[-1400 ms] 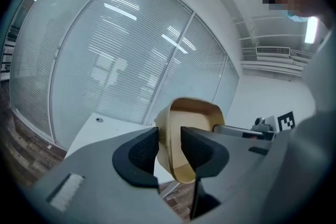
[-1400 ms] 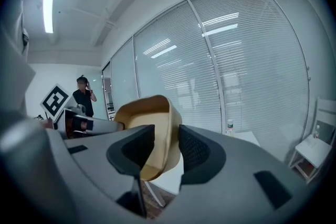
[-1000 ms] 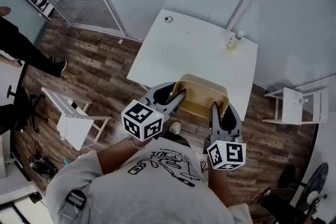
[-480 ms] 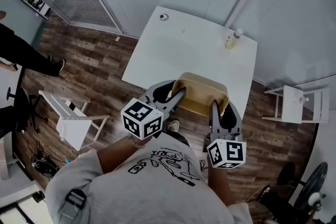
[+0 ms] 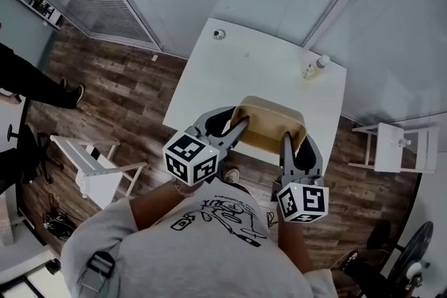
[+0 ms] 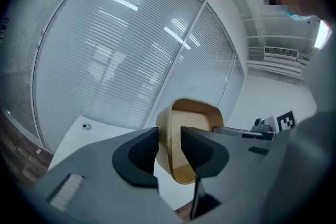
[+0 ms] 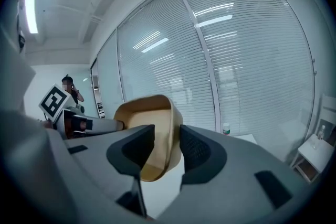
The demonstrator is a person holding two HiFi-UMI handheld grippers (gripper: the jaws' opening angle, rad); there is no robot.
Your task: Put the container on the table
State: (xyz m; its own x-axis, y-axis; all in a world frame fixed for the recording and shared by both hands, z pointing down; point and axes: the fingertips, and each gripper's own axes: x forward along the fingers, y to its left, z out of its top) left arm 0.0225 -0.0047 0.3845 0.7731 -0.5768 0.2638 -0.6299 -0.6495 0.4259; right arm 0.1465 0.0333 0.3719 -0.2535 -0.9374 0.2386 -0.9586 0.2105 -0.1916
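Note:
I hold a tan plastic container [image 5: 269, 123] between both grippers, in the air over the near edge of the white table [image 5: 258, 66]. My left gripper [image 5: 237, 128] is shut on its left rim and my right gripper [image 5: 285, 143] is shut on its right rim. In the left gripper view the container [image 6: 190, 128] has its wall pinched between the left gripper's [image 6: 169, 144] pads. The right gripper view shows the container [image 7: 149, 123] clamped the same way by the right gripper [image 7: 168, 147]. Its bottom is hidden, so contact with the table cannot be told.
A small bottle [image 5: 314, 66] stands at the table's far right corner and a small round object [image 5: 219, 33] lies at its far left corner. A white chair [image 5: 91, 160] stands on the wood floor at left, a white stool [image 5: 391, 146] at right. Blinds cover glass walls behind the table.
Both grippers have carried the container forward, so it now hangs further over the table's near edge. The grips look the same.

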